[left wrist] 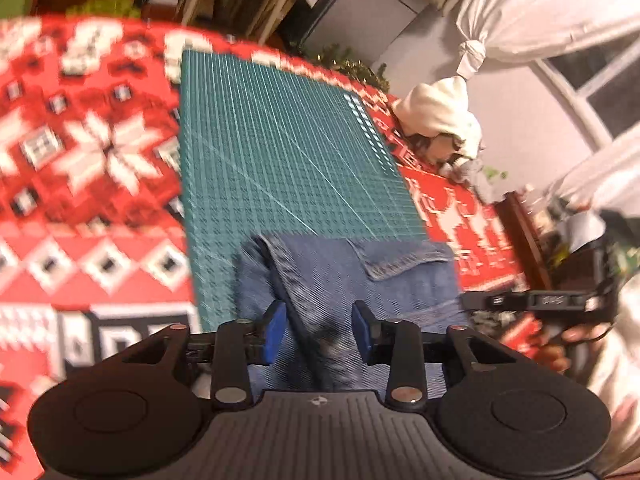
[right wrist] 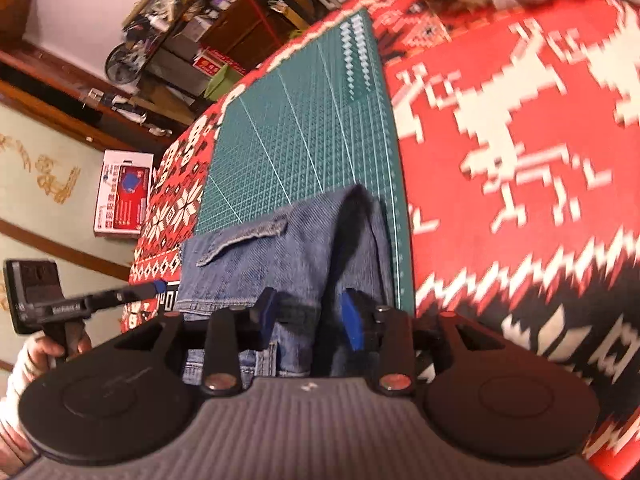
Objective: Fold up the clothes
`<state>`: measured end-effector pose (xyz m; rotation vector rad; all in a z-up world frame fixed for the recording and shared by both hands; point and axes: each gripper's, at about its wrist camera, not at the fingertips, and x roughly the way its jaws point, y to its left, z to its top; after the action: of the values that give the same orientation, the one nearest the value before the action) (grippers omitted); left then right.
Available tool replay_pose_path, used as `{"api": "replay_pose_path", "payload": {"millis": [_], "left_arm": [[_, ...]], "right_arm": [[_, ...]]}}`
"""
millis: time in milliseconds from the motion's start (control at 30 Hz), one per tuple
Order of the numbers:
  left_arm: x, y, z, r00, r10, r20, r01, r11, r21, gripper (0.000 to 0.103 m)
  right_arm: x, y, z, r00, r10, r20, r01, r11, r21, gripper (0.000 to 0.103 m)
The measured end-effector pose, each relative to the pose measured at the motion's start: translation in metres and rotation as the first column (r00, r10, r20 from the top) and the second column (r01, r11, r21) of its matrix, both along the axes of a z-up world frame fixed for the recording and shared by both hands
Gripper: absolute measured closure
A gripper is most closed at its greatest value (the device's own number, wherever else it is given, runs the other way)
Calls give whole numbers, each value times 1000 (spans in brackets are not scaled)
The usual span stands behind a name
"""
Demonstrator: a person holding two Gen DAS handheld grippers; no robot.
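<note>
Folded blue jeans lie on the near end of a green cutting mat, a back pocket facing up. My left gripper has its blue pads closed on a thick ridge of denim that rises toward it. In the right wrist view the jeans show a raised fold running into my right gripper, whose pads are pressed on bunched denim at the jeans' right edge. Each gripper appears in the other's view: the right gripper beside the jeans, the left gripper at the jeans' left edge, held by a hand.
A red, white and black knit-pattern cloth covers the table under the mat. A cream hooded soft item sits at the far right table edge. A white box lies on the floor to the left, with cluttered shelves beyond.
</note>
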<state>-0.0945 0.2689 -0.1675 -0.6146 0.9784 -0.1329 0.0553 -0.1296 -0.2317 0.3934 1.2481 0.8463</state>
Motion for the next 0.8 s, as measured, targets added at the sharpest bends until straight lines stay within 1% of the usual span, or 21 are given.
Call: {"api": "replay_pose_path", "payload": {"millis": [67, 133, 200, 267, 400, 433, 467, 500, 533, 600, 700, 800], "left_arm": [[2, -5, -9, 999, 19, -30, -21, 998, -62, 66], [3, -8, -20, 997, 42, -62, -47, 995, -91, 65], [2, -6, -24, 996, 59, -73, -69, 989, -130, 65], [2, -4, -29, 993, 77, -84, -90, 982, -168, 64], [0, -1, -38, 988, 109, -109, -133, 961, -243, 64], [1, -1, -39, 987, 116, -111, -141, 957, -255, 64], [2, -1, -39, 987, 120, -106, -144, 956, -256, 64], [3, -3, -39, 988, 120, -99, -142, 958, -249, 64], [5, -5, -37, 989, 114, -90, -132, 964, -229, 65], [8, -9, -34, 992, 103, -74, -115, 975, -192, 68], [7, -11, -22, 993, 104, -48, -111, 981, -158, 76], [7, -9, -9, 995, 104, -3, -104, 986, -134, 78]], "right_arm": [[-1, 1, -4, 1000, -9, -26, 10, 1000, 18, 62], [-2, 3, -7, 999, -13, -42, 14, 999, 33, 61], [-3, 6, -10, 998, -7, -56, 10, 999, 46, 61], [-3, 10, -13, 998, 4, -64, -1, 999, 50, 61], [-1, 14, -18, 995, -5, -97, 13, 997, 81, 59], [-1, 17, -18, 996, -2, -93, 10, 997, 82, 59], [-2, 22, -17, 997, 5, -79, 1, 997, 75, 59], [-3, 26, -15, 998, 13, -63, -8, 998, 68, 63], [-4, 30, -14, 999, 21, -43, -19, 998, 55, 71], [-5, 35, -15, 999, 32, -20, -31, 999, 23, 76], [-6, 38, -1, 999, 39, 24, -40, 999, 20, 80], [-5, 43, 17, 995, 56, 84, -59, 998, 27, 81]]}}
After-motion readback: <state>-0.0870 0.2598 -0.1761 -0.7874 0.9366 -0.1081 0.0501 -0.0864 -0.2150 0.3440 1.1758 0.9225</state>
